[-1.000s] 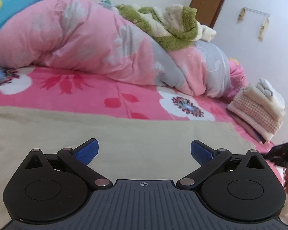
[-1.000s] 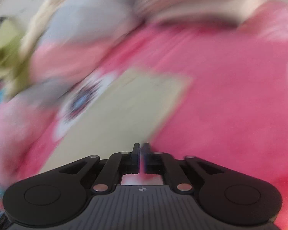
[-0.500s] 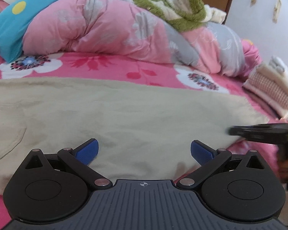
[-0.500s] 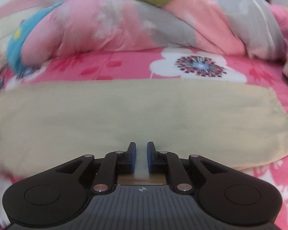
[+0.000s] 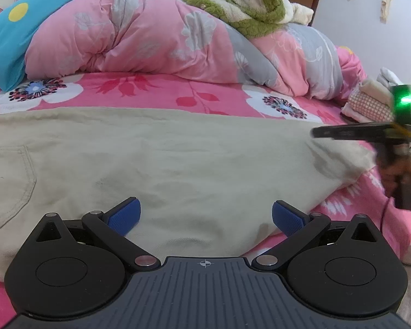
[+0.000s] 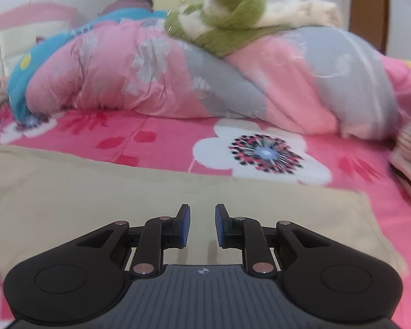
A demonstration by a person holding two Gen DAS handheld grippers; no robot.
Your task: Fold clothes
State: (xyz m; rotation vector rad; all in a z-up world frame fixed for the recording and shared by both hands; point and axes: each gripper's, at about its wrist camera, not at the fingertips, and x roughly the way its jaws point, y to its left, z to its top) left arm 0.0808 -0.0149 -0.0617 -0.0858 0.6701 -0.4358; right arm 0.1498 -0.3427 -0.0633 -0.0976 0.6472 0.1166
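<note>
Across the bed (image 5: 156,93), lying flat with the long axis running left to right: beige trousers (image 5: 161,161), pocket end toward the left. Hovering wide open over the near edge at mid-length, the left gripper (image 5: 205,215); hovering slightly parted over the right end, nearer that hem, the right gripper (image 6: 202,226), pinching nothing.

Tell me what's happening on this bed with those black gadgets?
A person is folding clothes using a hand-held claw in each hand. Beige trousers lie spread flat across the pink flowered sheet. The left claw is wide open above the trousers' near edge, holding nothing. The right claw, partly open and also empty, hovers over the trousers' right end. A small stack of already folded clothes sits at the far right, beside the bunched pink quilt.
</note>
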